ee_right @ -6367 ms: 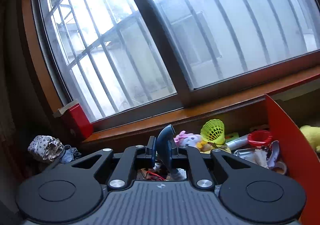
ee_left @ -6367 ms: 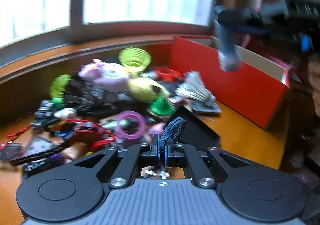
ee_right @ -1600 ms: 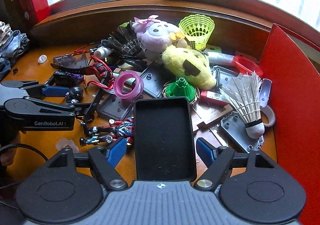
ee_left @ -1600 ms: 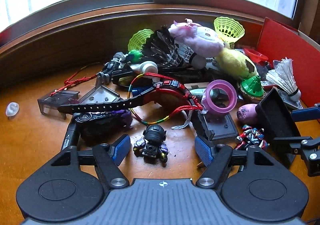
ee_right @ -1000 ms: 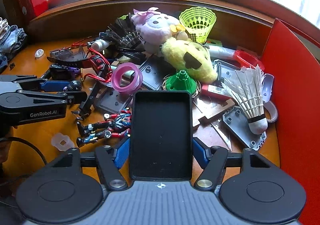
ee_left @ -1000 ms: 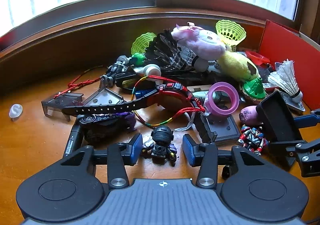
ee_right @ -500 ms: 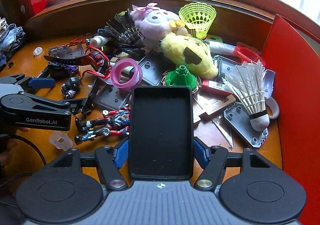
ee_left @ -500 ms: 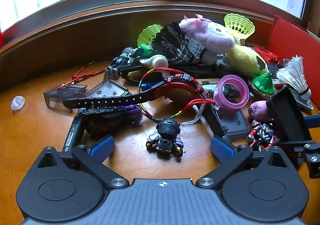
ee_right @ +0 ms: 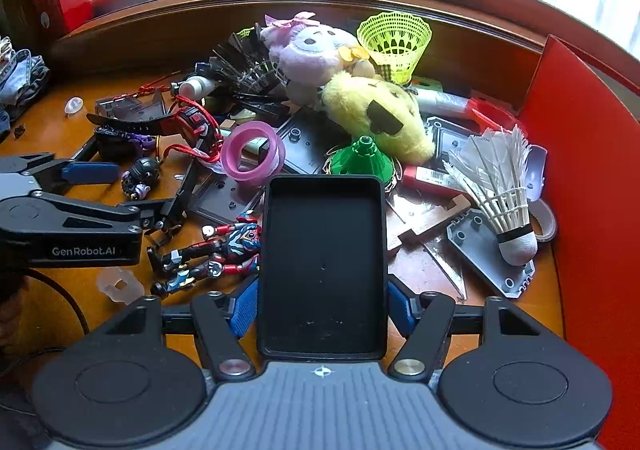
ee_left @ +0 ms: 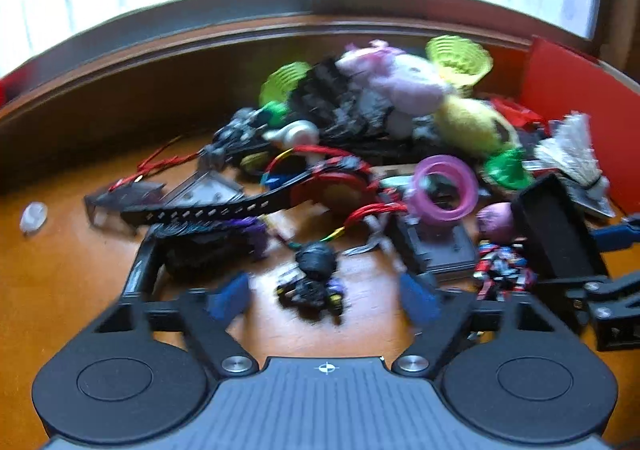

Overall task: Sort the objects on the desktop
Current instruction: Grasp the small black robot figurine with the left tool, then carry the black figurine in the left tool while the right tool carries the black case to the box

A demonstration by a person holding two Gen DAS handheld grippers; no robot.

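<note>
- Helmeted mini figure (ee_left: 314,278) lay on the desk between the closing pads of the left gripper (ee_left: 324,296), not yet pinched.
- Right gripper (ee_right: 322,308) clamped a black tray (ee_right: 322,266), empty.
- Beyond the figure, clutter including the pink tape ring (ee_left: 446,187) awaited sorting.

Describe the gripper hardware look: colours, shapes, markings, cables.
Both match: the left gripper and right gripper have matte black linkage arms, two round black discs, silver pivot screws, a ribbed grey housing with a crosshair mark, and blue finger pads. White "GenRobot.AI" lettering and a black cable show on the left.
</note>
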